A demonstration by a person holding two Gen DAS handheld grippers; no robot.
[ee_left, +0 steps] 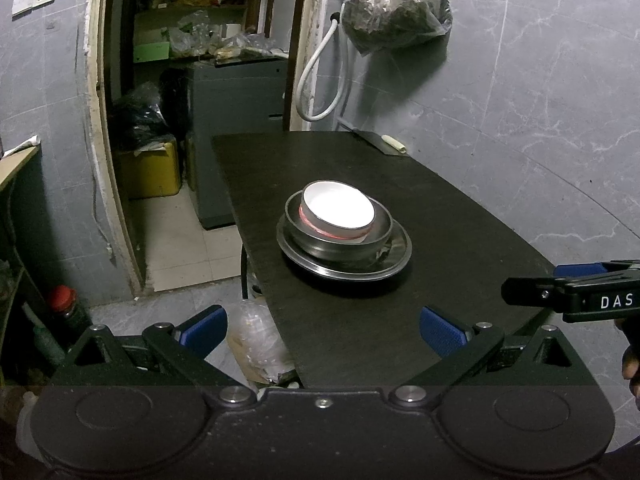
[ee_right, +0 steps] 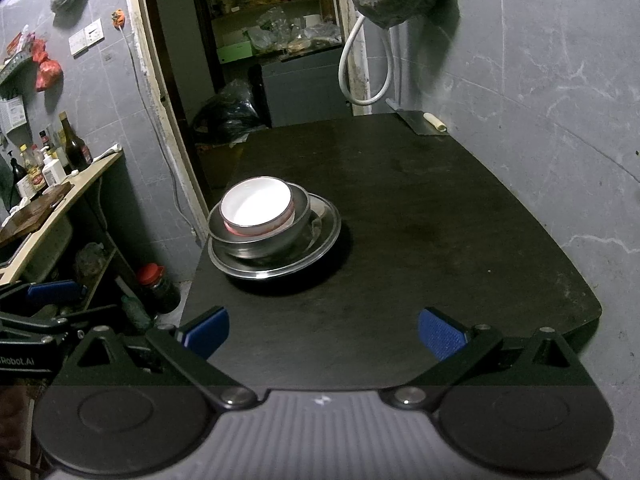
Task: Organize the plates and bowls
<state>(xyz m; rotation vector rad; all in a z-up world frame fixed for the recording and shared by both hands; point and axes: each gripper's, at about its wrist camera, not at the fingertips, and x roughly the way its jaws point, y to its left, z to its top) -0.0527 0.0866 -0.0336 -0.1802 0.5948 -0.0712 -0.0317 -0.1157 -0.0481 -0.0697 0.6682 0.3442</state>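
A white bowl point(ee_left: 339, 210) point(ee_right: 256, 205) with a red band sits inside a steel bowl point(ee_left: 340, 242) point(ee_right: 260, 240), which rests on a steel plate point(ee_left: 394, 262) point(ee_right: 326, 224) on the black table point(ee_left: 360, 328) point(ee_right: 440, 220). My left gripper point(ee_left: 322, 332) is open and empty, hovering near the table's front left edge, well short of the stack. My right gripper point(ee_right: 324, 334) is open and empty over the table's near edge, with the stack ahead to the left. Each gripper shows at the edge of the other's view.
A cleaver with a pale handle point(ee_left: 384, 144) point(ee_right: 426, 122) lies at the table's far end by the grey wall. A plastic bag point(ee_left: 396, 6) hangs above it. A doorway to a cluttered store room point(ee_left: 192, 100) is at left. Bottles stand on a counter point(ee_right: 56, 196).
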